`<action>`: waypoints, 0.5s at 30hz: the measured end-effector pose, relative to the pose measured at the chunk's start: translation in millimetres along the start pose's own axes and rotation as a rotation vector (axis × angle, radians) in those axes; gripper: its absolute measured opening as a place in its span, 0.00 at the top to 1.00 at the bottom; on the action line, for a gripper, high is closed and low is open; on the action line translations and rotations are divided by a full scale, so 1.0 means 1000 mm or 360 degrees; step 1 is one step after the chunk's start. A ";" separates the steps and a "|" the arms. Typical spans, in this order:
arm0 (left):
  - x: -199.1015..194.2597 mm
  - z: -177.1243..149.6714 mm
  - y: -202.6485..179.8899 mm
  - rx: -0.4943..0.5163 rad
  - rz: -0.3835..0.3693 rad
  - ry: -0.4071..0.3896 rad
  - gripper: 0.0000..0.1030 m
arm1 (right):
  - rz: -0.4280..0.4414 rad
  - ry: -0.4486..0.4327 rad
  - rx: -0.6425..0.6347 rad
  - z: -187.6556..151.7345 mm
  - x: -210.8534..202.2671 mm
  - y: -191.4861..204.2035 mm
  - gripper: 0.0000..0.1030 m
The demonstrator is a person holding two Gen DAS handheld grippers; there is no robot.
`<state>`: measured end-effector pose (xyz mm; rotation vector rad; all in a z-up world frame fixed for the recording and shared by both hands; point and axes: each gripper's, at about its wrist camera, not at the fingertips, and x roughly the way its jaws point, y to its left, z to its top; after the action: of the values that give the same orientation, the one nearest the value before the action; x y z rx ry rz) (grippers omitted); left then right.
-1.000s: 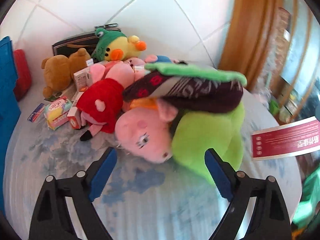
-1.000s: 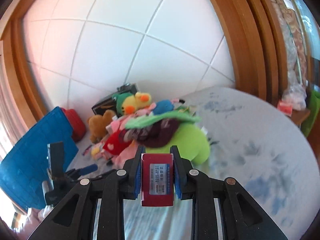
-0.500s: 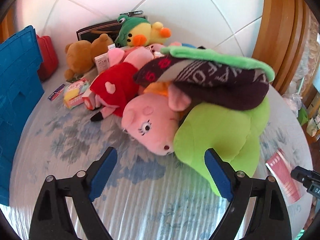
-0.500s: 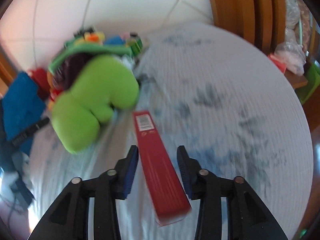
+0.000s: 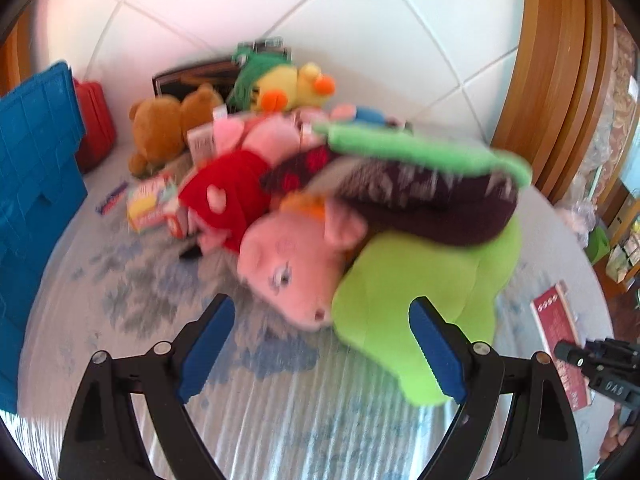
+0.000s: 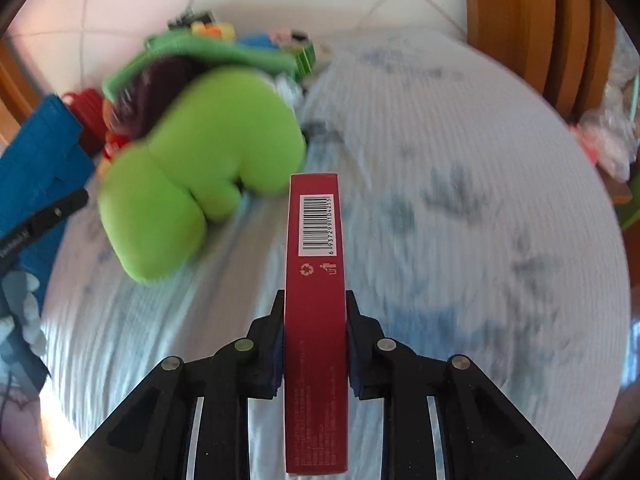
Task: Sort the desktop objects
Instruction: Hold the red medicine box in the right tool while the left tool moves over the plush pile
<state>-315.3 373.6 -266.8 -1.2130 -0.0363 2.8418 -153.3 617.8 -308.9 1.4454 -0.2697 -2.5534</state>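
Right gripper (image 6: 314, 344) closing on the red box (image 6: 315, 320), jaws pressed against its two broad faces, box already between the pads. Long axis of the box running straight out along the fingers, narrow barcoded edge turned up toward the camera, far end reaching just short of the green plush (image 6: 200, 168). Seen from the left wrist, same red box (image 5: 560, 336) well to the right of the green plush (image 5: 420, 288), low over the surface (image 5: 260, 420).

Left gripper (image 5: 322, 344) with jaws wide apart and nothing between them, aimed at the seam where the pink pig plush (image 5: 296, 264) leans against the green plush. Pile nearer to the left hand; box entirely the right hand's business.

Box: stiff glossy card, flat and slim, sharp corners, likely easy to pinch but prone to pivot if held only at one end. Green plush: soft, rounded, fuzzy, two stubby lobes. Dark knitted cloth (image 5: 420, 196) draped over it, under a green fleecy strip. Behind the green plush, a brown teddy (image 5: 168, 128) and a yellow duck (image 5: 292, 88); blue crate (image 5: 36, 168) far left. Surface covered in pale ribbed fabric with blue blotches.
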 end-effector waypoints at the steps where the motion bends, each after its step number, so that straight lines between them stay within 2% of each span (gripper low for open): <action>1: -0.004 0.009 -0.001 0.0004 -0.0005 -0.0032 0.13 | 0.0010 -0.0050 -0.0017 0.010 -0.008 0.003 0.77; 5: -0.007 0.039 -0.002 0.0078 0.0079 -0.0106 0.13 | 0.0052 -0.0218 -0.0068 0.048 -0.034 0.011 0.77; 9: 0.001 0.076 0.023 0.0065 0.0168 -0.0136 0.13 | 0.0109 -0.0316 -0.0070 0.084 -0.044 0.021 0.77; 12: 0.025 0.106 0.048 0.0090 0.0208 -0.0074 0.13 | 0.0146 -0.0345 -0.0099 0.116 -0.039 0.027 0.77; 15: 0.055 0.124 0.071 0.0115 0.0197 0.0012 0.13 | 0.0180 -0.0364 -0.0096 0.145 -0.028 0.038 0.77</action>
<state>-445.7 305.4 -223.5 -1.2538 0.1456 2.9139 -261.4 597.4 -202.9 1.0855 -0.2955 -2.6092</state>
